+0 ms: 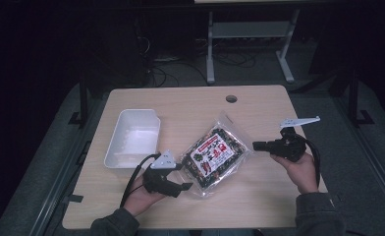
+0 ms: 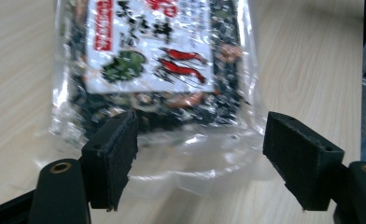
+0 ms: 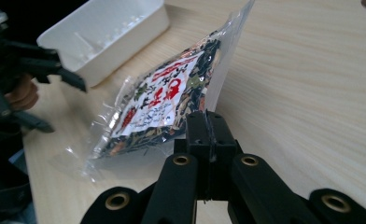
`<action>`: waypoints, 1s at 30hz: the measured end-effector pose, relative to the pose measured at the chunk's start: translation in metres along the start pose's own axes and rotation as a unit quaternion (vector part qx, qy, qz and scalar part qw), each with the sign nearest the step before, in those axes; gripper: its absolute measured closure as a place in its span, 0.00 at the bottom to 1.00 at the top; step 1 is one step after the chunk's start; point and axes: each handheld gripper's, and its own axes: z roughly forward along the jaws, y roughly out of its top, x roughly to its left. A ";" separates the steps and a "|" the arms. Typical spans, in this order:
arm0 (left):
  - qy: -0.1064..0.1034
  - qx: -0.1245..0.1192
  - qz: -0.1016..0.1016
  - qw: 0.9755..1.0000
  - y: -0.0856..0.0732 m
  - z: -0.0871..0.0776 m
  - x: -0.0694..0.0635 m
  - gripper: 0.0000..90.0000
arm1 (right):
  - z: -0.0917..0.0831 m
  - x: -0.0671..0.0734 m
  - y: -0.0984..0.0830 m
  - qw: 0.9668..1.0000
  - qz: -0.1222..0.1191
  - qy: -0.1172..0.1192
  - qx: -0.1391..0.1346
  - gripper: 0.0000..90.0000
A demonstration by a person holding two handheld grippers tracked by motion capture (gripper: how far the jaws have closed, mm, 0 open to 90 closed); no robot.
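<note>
A clear snack bag [image 1: 215,155] with a white and red label and dark contents lies slanted in the middle of the wooden table [image 1: 190,105]. My left gripper [image 1: 183,177] is at the bag's near corner, open. In the left gripper view the bag's [image 2: 153,56] clear bottom seam lies between the two pads of my left gripper [image 2: 204,156]. My right gripper [image 1: 255,146] is at the bag's right edge. In the right gripper view its jaws [image 3: 210,128] are shut on that edge of the bag [image 3: 167,102], which stands tilted up off the table.
An empty white tray [image 1: 113,147] sits left of the bag, close to the left hand; the right gripper view shows its wall [image 3: 125,46] behind the left gripper [image 3: 66,106]. A cable hole [image 1: 231,98] marks the far edge. Bare wood lies at the far right.
</note>
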 end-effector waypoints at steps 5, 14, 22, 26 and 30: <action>0.005 -0.019 -0.016 1.000 0.006 0.001 0.006 0.24 | -0.022 0.018 0.013 0.999 -0.030 0.024 -0.009 1.00; -0.019 -0.015 -0.042 0.999 0.009 0.018 0.013 0.23 | -0.055 0.043 0.031 0.993 -0.083 0.079 -0.031 1.00; -0.059 -0.016 -0.054 0.997 0.013 0.027 0.019 0.30 | -0.054 0.047 0.036 0.988 -0.095 0.114 -0.045 1.00; -0.083 -0.022 -0.058 0.995 0.015 0.028 0.021 0.36 | -0.052 0.047 0.038 0.987 -0.097 0.118 -0.050 1.00; -0.080 -0.017 -0.046 0.996 0.015 0.027 0.019 0.48 | -0.047 0.046 0.040 0.987 -0.090 0.120 -0.060 1.00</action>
